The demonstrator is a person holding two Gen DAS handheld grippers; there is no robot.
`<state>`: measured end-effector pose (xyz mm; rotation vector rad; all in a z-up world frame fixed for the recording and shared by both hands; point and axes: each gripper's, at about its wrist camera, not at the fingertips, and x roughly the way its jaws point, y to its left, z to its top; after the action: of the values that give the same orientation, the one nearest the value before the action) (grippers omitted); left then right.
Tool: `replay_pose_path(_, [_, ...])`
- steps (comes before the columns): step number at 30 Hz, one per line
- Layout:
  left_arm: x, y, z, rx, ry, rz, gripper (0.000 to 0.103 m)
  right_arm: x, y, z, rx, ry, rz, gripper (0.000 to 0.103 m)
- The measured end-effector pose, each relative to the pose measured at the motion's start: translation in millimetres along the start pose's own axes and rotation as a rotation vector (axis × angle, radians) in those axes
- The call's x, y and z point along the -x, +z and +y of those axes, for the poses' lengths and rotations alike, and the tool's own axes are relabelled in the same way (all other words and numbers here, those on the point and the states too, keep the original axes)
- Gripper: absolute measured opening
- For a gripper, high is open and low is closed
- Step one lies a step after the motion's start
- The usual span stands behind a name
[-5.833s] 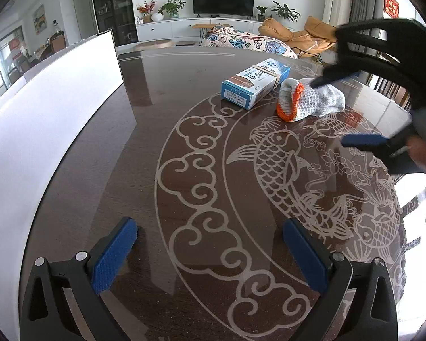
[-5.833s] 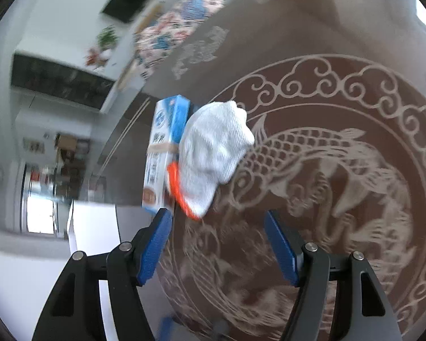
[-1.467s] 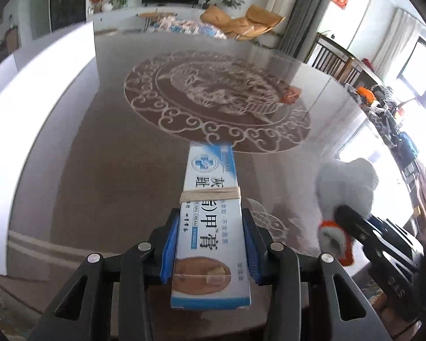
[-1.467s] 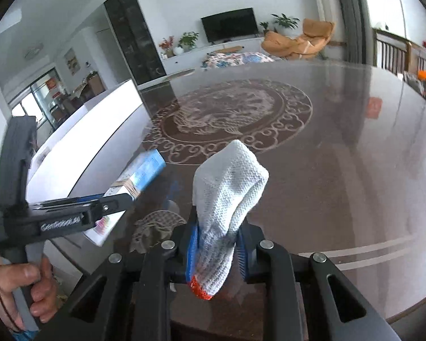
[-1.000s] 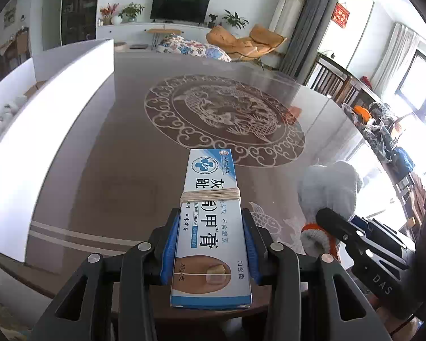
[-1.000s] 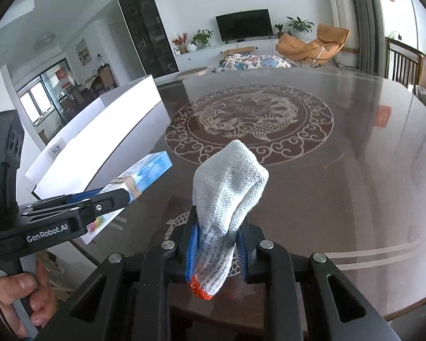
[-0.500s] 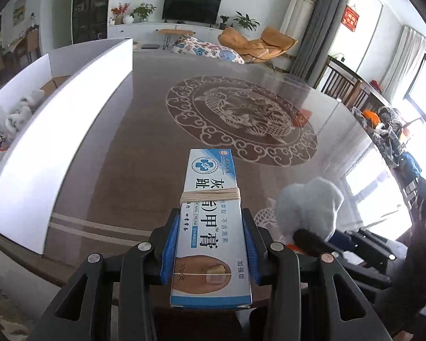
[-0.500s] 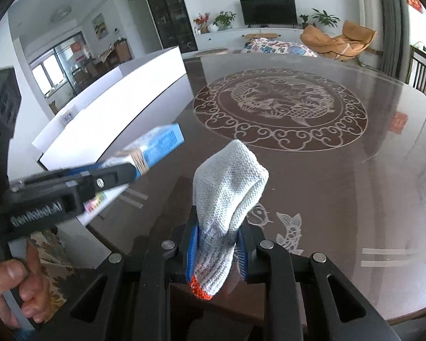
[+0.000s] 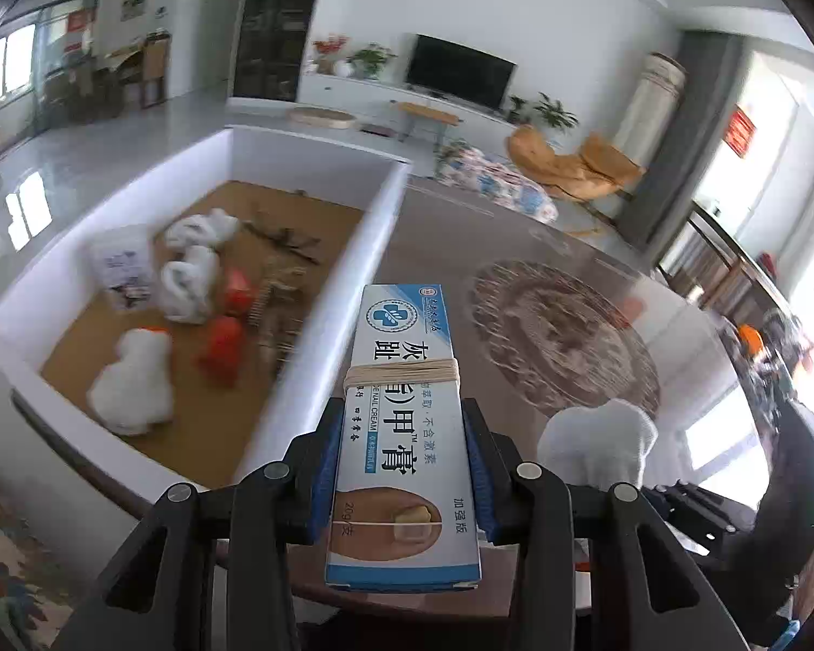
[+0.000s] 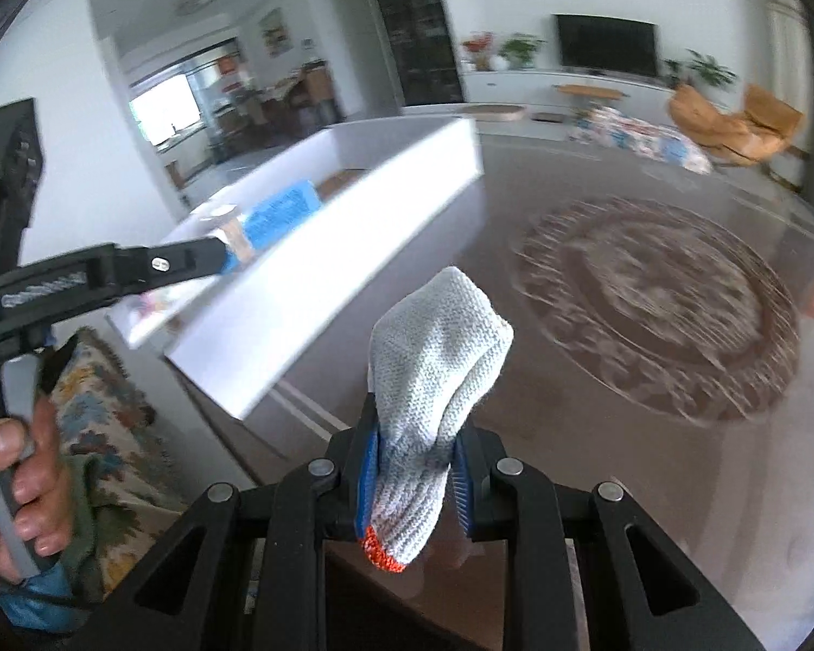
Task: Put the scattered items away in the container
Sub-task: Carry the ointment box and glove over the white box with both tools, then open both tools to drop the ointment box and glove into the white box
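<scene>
My left gripper (image 9: 404, 480) is shut on a blue-and-white cream box (image 9: 404, 423) with a rubber band round it, held in the air beside the near wall of the white container (image 9: 331, 293). The box also shows in the right wrist view (image 10: 277, 214). My right gripper (image 10: 412, 483) is shut on a grey knitted glove with an orange cuff (image 10: 434, 374), held above the dark table (image 10: 651, 434); the glove shows in the left wrist view (image 9: 597, 447). The container (image 10: 325, 249) lies to the left of the glove.
Inside the container lie several white gloves (image 9: 130, 385), red items (image 9: 222, 347), a white packet (image 9: 122, 266) and small dark pieces. The table (image 9: 559, 325) bears a round fish pattern. A patterned rug (image 10: 103, 407) lies below the table edge.
Both grippers have swung left toward the container, still holding their items. The container's inside has come into the left wrist view, and the box now hangs by its wall.
</scene>
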<state>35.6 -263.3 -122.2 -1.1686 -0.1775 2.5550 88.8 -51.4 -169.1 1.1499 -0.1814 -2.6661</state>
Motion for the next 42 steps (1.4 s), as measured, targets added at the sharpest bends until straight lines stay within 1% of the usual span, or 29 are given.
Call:
replay_pose_path(1, [3, 6, 11, 0.014, 0.011, -0.009, 0.041, -1, 6, 10, 0.021, 0.012, -0.004, 0.024])
replay_pose_path(4, [9, 33, 43, 0.06, 0.053, -0.055, 0.041, -6, 41, 38, 0.107, 0.059, -0.038, 0.024])
replay_pose_path(6, [6, 53, 64, 0.083, 0.083, -0.074, 0.041, -13, 71, 58, 0.167, 0.09, -0.063, 0.024])
replay_pose_path(9, [-5, 82, 86, 0.094, 0.106, -0.078, 0.041, -33, 116, 75, 0.219, 0.107, -0.077, 0.024])
replay_pose_path(11, [-24, 104, 95, 0.092, 0.111, -0.061, 0.041, -56, 151, 82, 0.234, 0.108, -0.072, 0.024])
replay_pose_path(13, [-49, 120, 103, 0.107, 0.114, -0.026, 0.041, -78, 177, 85, 0.246, 0.103, -0.06, 0.024])
replay_pose_path(16, [-87, 144, 115, 0.129, 0.118, 0.026, 0.041, -122, 215, 88, 0.263, 0.082, -0.033, 0.024])
replay_pose_path(18, [-113, 160, 122, 0.142, 0.122, 0.061, 0.041, -150, 235, 88, 0.279, 0.05, -0.018, 0.024])
replay_pose_path(20, [-132, 170, 124, 0.14, 0.138, 0.082, 0.041, -182, 251, 86, 0.287, 0.036, 0.018, 0.024])
replay_pose_path(24, [-174, 182, 128, 0.145, 0.148, 0.136, 0.041, -235, 269, 73, 0.273, 0.018, 0.089, 0.025])
replay_pose_path(25, [-185, 184, 129, 0.147, 0.149, 0.15, 0.041, -246, 273, 69, 0.263, 0.016, 0.099, 0.028])
replay_pose_path(27, [-203, 186, 133, 0.169, 0.162, 0.178, 0.042, -263, 278, 57, 0.21, 0.017, 0.123, 0.03])
replay_pose_path(29, [-219, 185, 139, 0.205, 0.183, 0.206, 0.051, -275, 281, 46, 0.147, 0.02, 0.147, 0.043])
replay_pose_path(30, [-222, 184, 140, 0.222, 0.19, 0.22, 0.06, -281, 283, 41, 0.115, 0.021, 0.159, 0.055])
replay_pose_path(31, [-225, 181, 143, 0.236, 0.185, 0.227, 0.072, -286, 285, 36, 0.086, 0.023, 0.168, 0.059])
replay_pose_path(32, [-227, 179, 146, 0.248, 0.181, 0.233, 0.075, -283, 285, 34, 0.075, 0.024, 0.155, 0.06])
replay_pose_path(33, [-223, 178, 143, 0.239, 0.188, 0.226, 0.076, -280, 285, 32, 0.063, 0.025, 0.143, 0.062])
replay_pose_path(37, [-205, 173, 133, 0.205, 0.219, 0.196, 0.076, -267, 284, 25, 0.018, 0.032, 0.094, 0.062])
replay_pose_path(40, [-191, 169, 124, 0.178, 0.241, 0.172, 0.076, -248, 277, 27, 0.006, 0.066, 0.064, 0.062])
replay_pose_path(42, [-175, 168, 112, 0.153, 0.259, 0.144, 0.076, -231, 268, 28, 0.008, 0.083, 0.048, 0.062])
